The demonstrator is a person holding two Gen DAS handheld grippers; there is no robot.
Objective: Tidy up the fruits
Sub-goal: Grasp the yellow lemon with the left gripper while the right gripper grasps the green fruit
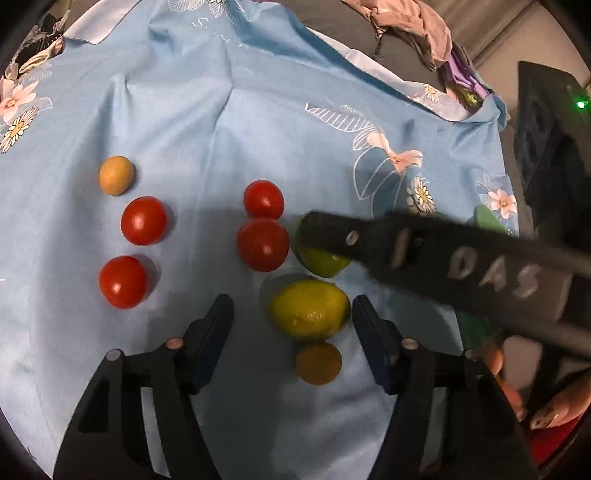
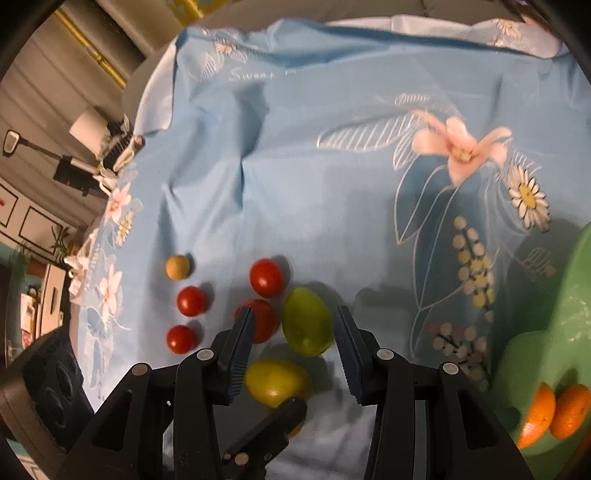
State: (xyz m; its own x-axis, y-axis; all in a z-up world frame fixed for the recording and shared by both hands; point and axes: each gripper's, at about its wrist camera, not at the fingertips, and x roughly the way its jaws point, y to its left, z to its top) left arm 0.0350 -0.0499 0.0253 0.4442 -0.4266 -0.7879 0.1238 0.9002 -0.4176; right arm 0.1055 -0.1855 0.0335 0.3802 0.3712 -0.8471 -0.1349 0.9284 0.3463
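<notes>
On a light blue flowered cloth (image 1: 221,110) lie several red tomatoes (image 1: 262,244), two lemons and two small tan-orange fruits (image 1: 116,175). My left gripper (image 1: 291,310) is open, and the yellow lemon (image 1: 308,308) lies between its fingers, close to the right one. A small orange fruit (image 1: 318,363) sits just behind that lemon. My right gripper (image 2: 293,321) is open around the greener lemon (image 2: 307,321), its pads not pressing it. One of its fingers (image 1: 332,232) crosses the left wrist view and covers part of that lemon (image 1: 325,262). The yellow lemon (image 2: 275,382) lies below it.
A green bowl (image 2: 554,314) holding two oranges (image 2: 570,410) stands at the right. A tomato (image 2: 264,321) touches the right gripper's left finger. Crumpled clothes (image 1: 417,29) and a dark box with a green light (image 1: 546,147) lie beyond the cloth. A person's fingers (image 1: 554,413) show at lower right.
</notes>
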